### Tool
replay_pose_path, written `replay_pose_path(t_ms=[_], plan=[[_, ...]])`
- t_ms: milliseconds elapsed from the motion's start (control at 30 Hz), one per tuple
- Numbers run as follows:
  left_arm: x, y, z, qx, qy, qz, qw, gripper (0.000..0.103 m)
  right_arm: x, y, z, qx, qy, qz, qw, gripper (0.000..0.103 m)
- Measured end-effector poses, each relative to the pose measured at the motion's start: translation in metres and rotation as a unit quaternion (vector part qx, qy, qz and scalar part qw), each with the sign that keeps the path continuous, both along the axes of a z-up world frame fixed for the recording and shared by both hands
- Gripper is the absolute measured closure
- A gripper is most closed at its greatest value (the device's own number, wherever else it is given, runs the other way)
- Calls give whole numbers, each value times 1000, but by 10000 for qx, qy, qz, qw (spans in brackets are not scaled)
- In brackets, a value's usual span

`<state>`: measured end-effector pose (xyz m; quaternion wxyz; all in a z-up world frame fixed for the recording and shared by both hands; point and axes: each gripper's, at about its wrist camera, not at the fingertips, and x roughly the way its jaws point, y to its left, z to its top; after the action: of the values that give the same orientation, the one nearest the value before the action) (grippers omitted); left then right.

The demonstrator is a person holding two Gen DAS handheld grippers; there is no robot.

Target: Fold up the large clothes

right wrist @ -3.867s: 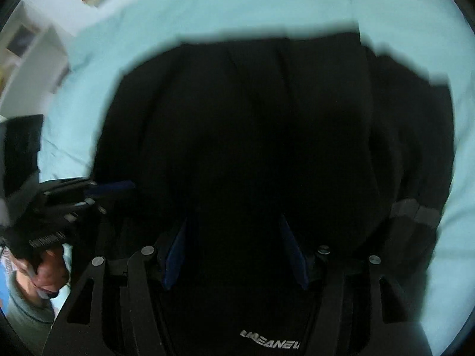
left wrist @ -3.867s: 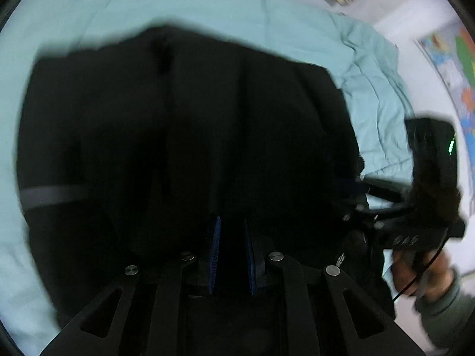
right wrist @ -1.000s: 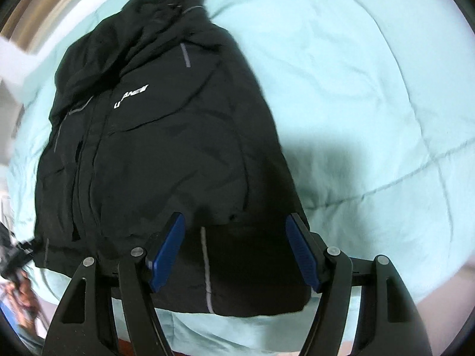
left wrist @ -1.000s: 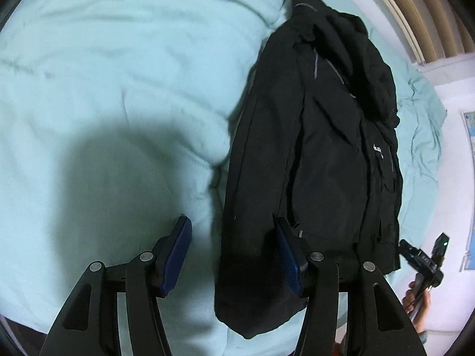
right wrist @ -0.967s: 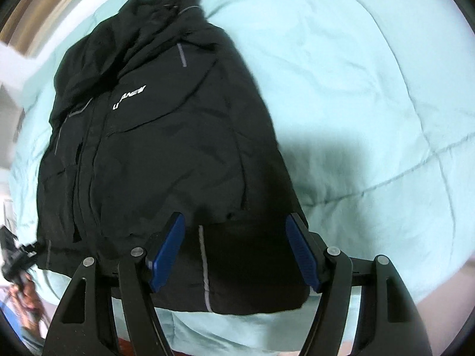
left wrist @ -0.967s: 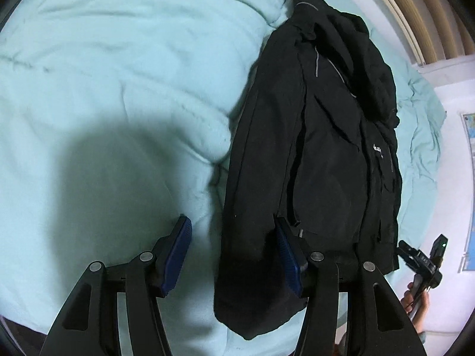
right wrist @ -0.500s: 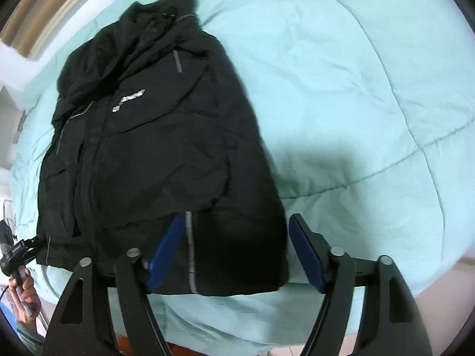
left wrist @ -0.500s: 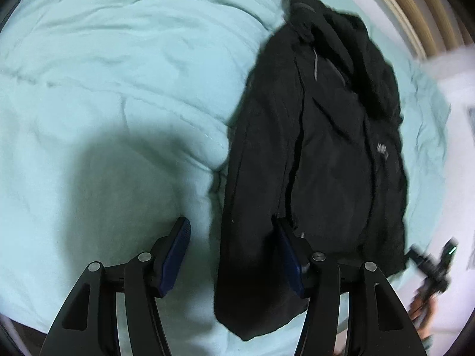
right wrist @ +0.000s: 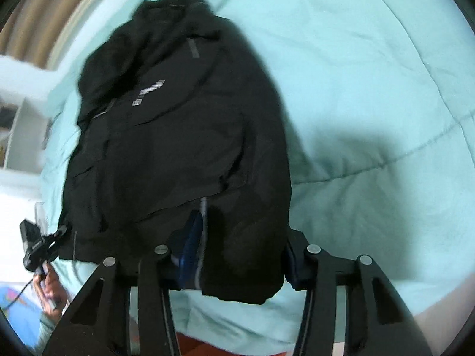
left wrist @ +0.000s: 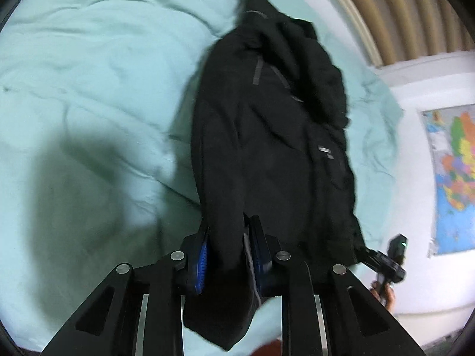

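A black jacket (left wrist: 267,148) lies lengthwise on a pale teal duvet (left wrist: 89,89), hood at the far end. My left gripper (left wrist: 228,252) sits at its near left hem corner, jaws closing, with a fold of black cloth pinched between the blue pads (left wrist: 203,255). In the right wrist view the jacket (right wrist: 178,148) shows its grey chest logo. My right gripper (right wrist: 240,258) is at the near right hem corner, jaws closing, the bunched hem filling the gap between the pads (right wrist: 190,252). Each view shows the other gripper at the opposite corner: right (left wrist: 368,252), left (right wrist: 59,231).
The duvet (right wrist: 371,89) spreads wide on both sides of the jacket. A ribbed beige curtain (left wrist: 400,14) and a white wall with a coloured map (left wrist: 454,178) stand beyond the bed. A person's hand (right wrist: 50,290) holds the left gripper. White shelving (right wrist: 17,133) is at the far side.
Both pairs of jaws have narrowed from wide apart onto the jacket's near hem corners. Both views have tilted up, showing more wall and curtain.
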<state>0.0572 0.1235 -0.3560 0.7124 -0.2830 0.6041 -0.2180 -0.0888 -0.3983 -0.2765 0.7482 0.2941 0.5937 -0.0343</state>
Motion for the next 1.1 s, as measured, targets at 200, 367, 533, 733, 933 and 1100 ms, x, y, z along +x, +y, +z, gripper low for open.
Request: replay_pose_path(t_ms=[200, 367, 533, 733, 933, 1100], plan=[[-6, -3, -17, 18, 332, -230, 9992, 79, -3, -11, -18, 629, 157, -311, 9974, 45], [-8, -5, -25, 165, 471, -146, 9986, 77, -1, -11, -40, 826, 272, -494, 9950, 27], [-9, -9, -17, 481, 349, -212, 9980, 79, 3, -8, -36, 819, 185, -427, 9956, 37], [-2, -14, 16, 380, -131, -96, 9991, 92, 3, 0, 3, 599, -207, -178, 9978, 73], [22, -18, 67, 48, -791, 105, 9968, 93, 29, -1, 60, 485, -870, -46, 9950, 83], [60, -28, 112, 9, -1453, 131, 9893, 92, 65, -10, 98, 418, -1381, 6, 9895, 84]])
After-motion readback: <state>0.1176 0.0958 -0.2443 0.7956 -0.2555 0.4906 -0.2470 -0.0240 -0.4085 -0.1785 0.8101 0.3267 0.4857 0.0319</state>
